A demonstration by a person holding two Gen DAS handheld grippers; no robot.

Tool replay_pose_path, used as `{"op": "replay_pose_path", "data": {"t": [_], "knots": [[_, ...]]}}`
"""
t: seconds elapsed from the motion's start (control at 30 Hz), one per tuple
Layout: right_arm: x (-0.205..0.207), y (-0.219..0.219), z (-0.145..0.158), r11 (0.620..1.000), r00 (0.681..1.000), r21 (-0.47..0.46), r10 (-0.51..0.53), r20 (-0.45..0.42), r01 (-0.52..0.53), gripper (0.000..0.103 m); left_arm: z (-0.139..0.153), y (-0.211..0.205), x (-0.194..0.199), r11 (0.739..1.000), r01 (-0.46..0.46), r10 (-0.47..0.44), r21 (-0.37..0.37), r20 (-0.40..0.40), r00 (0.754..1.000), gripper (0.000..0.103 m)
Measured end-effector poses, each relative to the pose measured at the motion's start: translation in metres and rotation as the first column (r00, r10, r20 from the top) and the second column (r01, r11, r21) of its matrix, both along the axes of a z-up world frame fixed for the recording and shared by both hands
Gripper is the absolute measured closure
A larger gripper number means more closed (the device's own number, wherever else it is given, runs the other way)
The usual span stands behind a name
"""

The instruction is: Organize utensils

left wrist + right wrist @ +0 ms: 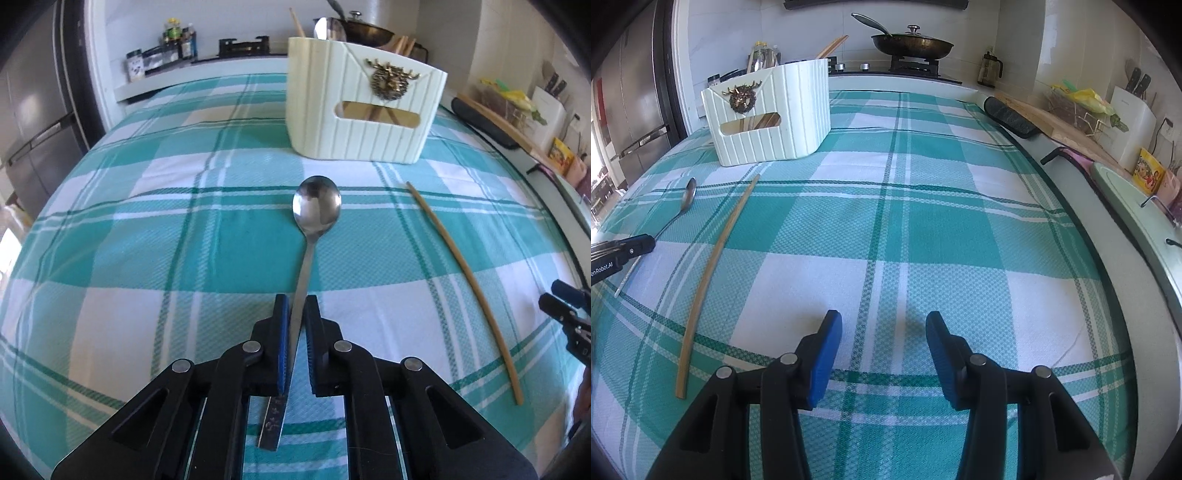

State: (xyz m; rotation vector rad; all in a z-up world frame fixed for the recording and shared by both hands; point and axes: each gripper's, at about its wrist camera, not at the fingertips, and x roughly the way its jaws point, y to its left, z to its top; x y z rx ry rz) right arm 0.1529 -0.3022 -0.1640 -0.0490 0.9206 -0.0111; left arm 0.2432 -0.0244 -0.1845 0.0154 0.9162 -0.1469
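Left gripper (296, 301), jaws closed on the handle of a polished steel spoon (317, 205) lying on the checked cloth, ready for transfer to the ribbed white caddy (360, 99); right gripper (884, 323) half open, empty.

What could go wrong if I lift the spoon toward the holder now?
1. The left gripper fingers pinch the spoon far down its handle, so the heavy bowl end may sag or swing in the grip.
2. The white utensil holder already has a spoon and chopsticks standing in it; the incoming spoon could catch on them or on the rim.
3. The chopstick lies close beside; a sideways swing could knock it.
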Motion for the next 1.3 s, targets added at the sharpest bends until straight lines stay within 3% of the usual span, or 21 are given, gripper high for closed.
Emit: {"op": "replay_pose_path", "data": {"t": [0.13, 0.3, 0.33, 0.47, 0.57, 0.63, 0.7, 0.77, 0.87, 0.9, 0.97, 1.1, 1.3], "knots": [[0.0, 0.041, 0.018, 0.98, 0.989, 0.132, 0.147, 0.003, -0.146, 0.055, 0.0, 0.016, -0.005, 1.0, -0.023, 0.023, -0.019, -0.012, 1.0, 0.095], [0.018, 0.1, 0.009, 0.953, 0.955, 0.084, 0.295, -0.043, -0.29, 0.057, -0.001, 0.018, -0.009, 1.0, -0.023, 0.022, -0.015, -0.016, 1.0, 0.095], [0.021, 0.106, 0.004, 0.953, 0.952, 0.07, 0.299, -0.059, -0.295, 0.059, -0.001, 0.018, -0.01, 1.0, -0.021, 0.021, -0.016, -0.017, 1.0, 0.095], [0.024, 0.099, -0.001, 0.972, 0.971, 0.05, 0.231, -0.056, -0.228, 0.094, 0.0, 0.021, -0.015, 1.0, -0.019, 0.019, -0.021, -0.016, 1.0, 0.094], [0.018, 0.082, 0.001, 0.985, 0.985, 0.06, 0.164, -0.056, -0.161, 0.096, 0.0, 0.024, -0.018, 1.0, -0.014, 0.013, -0.028, -0.022, 1.0, 0.091], [0.01, 0.068, 0.001, 0.994, 0.993, 0.033, 0.108, -0.054, -0.106, 0.096, 0.002, 0.027, -0.02, 0.999, -0.01, 0.009, -0.037, -0.025, 1.0, 0.08], [0.001, 0.053, 0.001, 0.999, 0.998, 0.012, 0.044, -0.051, -0.044, 0.096, 0.003, 0.03, -0.022, 1.0, -0.014, 0.013, -0.025, -0.022, 1.0, 0.053], [-0.009, 0.037, 0.002, 1.0, 0.998, -0.011, -0.019, -0.054, 0.018, 0.096, 0.003, 0.033, -0.022, 1.0, -0.009, 0.008, -0.025, -0.019, 1.0, 0.04], [-0.019, 0.021, 0.004, 0.998, 0.998, -0.024, -0.057, -0.041, 0.056, 0.089, 0.001, 0.036, -0.02, 0.999, 0.0, -0.001, -0.034, -0.028, 1.0, 0.026], [-0.02, 0.019, 0.004, 0.999, 0.998, -0.007, -0.052, -0.036, 0.052, 0.07, -0.001, 0.035, -0.018, 0.999, 0.007, -0.008, -0.031, -0.031, 0.999, 0.023], [-0.021, 0.014, 0.005, 0.999, 0.999, 0.029, -0.038, -0.03, 0.039, 0.044, -0.002, 0.032, -0.017, 1.0, 0.02, -0.02, -0.007, -0.032, 0.999, 0.019], [-0.013, 0.014, -0.003, 0.999, 0.999, 0.031, -0.008, -0.05, 0.01, 0.044, -0.007, 0.025, -0.015, 0.997, 0.051, -0.049, 0.06, -0.038, 0.998, 0.009], [-0.009, 0.012, -0.006, 1.0, 1.0, 0.03, 0.005, -0.022, -0.004, 0.042, -0.01, 0.027, -0.013, 0.997, 0.041, -0.037, 0.067, -0.05, 0.998, 0.001]]}}
